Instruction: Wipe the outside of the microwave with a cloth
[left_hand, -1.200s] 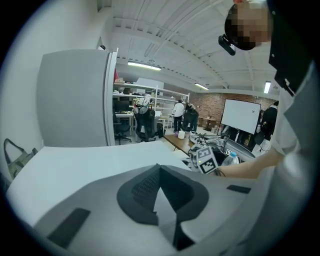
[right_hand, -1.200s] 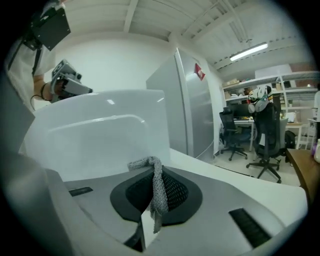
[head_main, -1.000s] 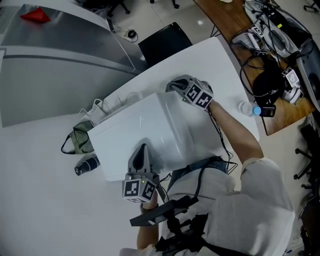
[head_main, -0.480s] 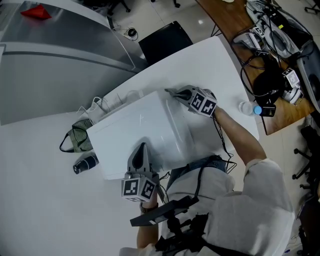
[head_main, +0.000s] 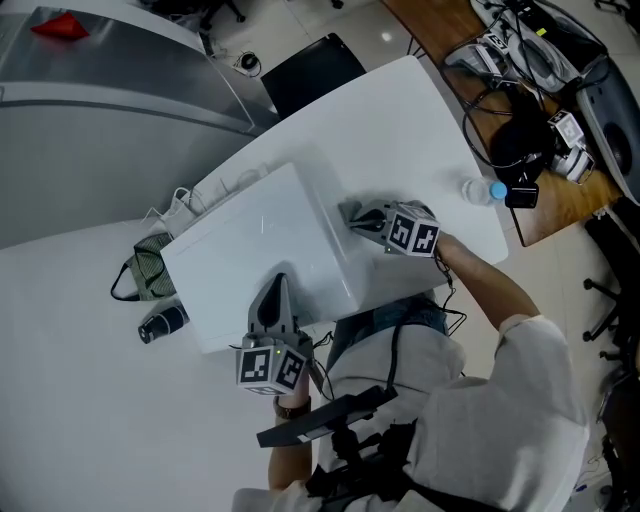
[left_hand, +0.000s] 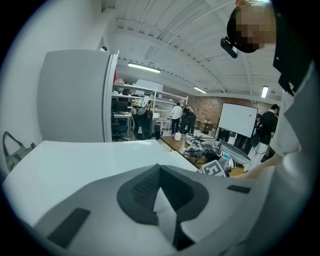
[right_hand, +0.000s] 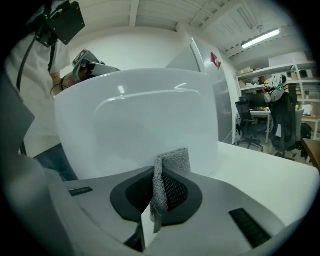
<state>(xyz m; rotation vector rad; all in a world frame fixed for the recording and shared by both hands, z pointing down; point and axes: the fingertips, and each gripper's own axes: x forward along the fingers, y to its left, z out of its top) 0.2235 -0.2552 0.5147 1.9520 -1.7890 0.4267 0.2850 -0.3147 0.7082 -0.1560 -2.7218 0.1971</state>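
Right gripper (head_main: 355, 216) nearer; cloth (right_hand: 167, 175) upright

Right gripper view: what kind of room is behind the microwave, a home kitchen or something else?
Most likely a lab or workshop office, not a home kitchen: office chairs and open shelves stand behind the microwave, and the head view shows a wooden desk loaded with cables and devices.

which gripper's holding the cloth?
The right gripper: a grey cloth is pinched between its jaws, beside the microwave. The left gripper is shut with nothing in it.
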